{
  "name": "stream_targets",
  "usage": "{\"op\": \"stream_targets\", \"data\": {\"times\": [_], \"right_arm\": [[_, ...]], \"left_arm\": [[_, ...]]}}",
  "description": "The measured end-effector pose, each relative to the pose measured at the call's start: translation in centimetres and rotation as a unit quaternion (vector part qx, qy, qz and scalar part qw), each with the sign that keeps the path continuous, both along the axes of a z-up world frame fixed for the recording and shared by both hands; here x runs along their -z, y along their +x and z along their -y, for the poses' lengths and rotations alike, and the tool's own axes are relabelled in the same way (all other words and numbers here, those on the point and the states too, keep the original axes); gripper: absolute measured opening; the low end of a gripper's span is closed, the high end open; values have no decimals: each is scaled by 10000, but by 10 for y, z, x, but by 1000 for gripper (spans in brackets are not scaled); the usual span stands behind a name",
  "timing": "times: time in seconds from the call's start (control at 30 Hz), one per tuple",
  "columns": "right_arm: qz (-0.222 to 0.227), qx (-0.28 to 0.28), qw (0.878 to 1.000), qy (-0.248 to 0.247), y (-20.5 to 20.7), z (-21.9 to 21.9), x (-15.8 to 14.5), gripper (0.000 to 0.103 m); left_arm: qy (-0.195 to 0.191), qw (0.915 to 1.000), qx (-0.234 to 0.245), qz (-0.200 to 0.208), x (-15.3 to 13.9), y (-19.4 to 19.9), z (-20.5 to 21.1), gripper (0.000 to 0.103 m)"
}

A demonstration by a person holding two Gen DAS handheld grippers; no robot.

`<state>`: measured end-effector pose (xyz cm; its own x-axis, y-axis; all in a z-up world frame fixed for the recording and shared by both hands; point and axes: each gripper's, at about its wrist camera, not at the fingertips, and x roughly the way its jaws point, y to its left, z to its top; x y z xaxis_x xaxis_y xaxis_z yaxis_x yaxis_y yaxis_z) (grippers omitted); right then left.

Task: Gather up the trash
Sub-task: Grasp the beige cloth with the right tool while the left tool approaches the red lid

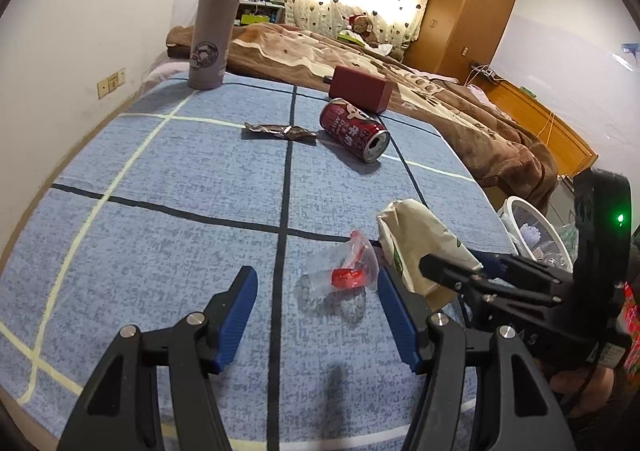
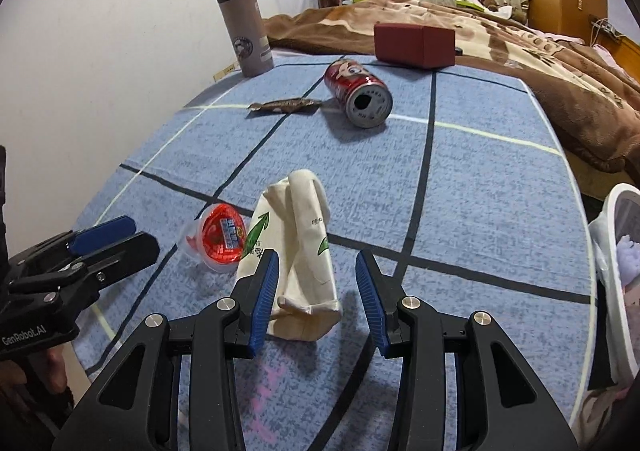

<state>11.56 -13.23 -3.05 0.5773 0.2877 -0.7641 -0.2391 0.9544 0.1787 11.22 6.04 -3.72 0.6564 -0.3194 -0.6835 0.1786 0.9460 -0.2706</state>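
While the right claw point(image 2: 316, 291) straddles the crumpled paper bag point(image 2: 298, 251), its blue pads stand on either side of it: the left pad lies against the bag's edge, the right pad is clear of it, so the bag is bracketed but not yet gripped. No earlier view is to hand, so nothing is said of jaw travel. The bag lies on the blue checked cloth point(image 2: 480, 187) at the near edge, its folded bottom toward the claw, which suits a pinch across its width.

At ten o'clock from the bag, touching or just beside it, sits a small clear jelly cup with a red lid point(image 2: 220, 237). The left claw point(image 1: 316, 299) is released and empty, jaws wide, with that cup point(image 1: 348, 271) ahead between the pad tips; it appears lined up for a separate pickup.

Farther out at twelve o'clock lie a red drink can point(image 2: 358, 93) on its side and a flat brown wrapper point(image 2: 286, 105), both untouched. A grey flask point(image 2: 244, 27) and a dark red box point(image 2: 414, 45) stand beyond; judged not trash.

At three o'clock, off the cloth's edge, a white bin point(image 2: 616, 251) with a liner waits, placed within easy reach for dropping.
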Motion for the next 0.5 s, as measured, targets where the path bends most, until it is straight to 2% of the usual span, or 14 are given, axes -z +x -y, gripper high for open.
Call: {"op": "stream_targets", "data": {"times": [0.07, 0.13, 0.3, 0.37, 0.5], "right_arm": [[-19, 24, 10000, 30, 0, 0, 1, 27], [-8, 43, 10000, 50, 0, 0, 1, 25], [146, 181, 9997, 17, -5, 1, -2, 8], [205, 253, 9994, -97, -8, 2, -3, 8], [173, 304, 9994, -5, -6, 9, -1, 8]], "left_arm": [[-29, 10000, 61, -32, 2, 2, 2, 65], [-61, 9999, 89, -68, 4, 5, 4, 65], [-103, 9997, 167, -113, 6, 10, 9, 65], [-96, 9997, 190, -153, 8, 13, 11, 65], [-55, 9995, 217, -228, 12, 18, 17, 65]]}}
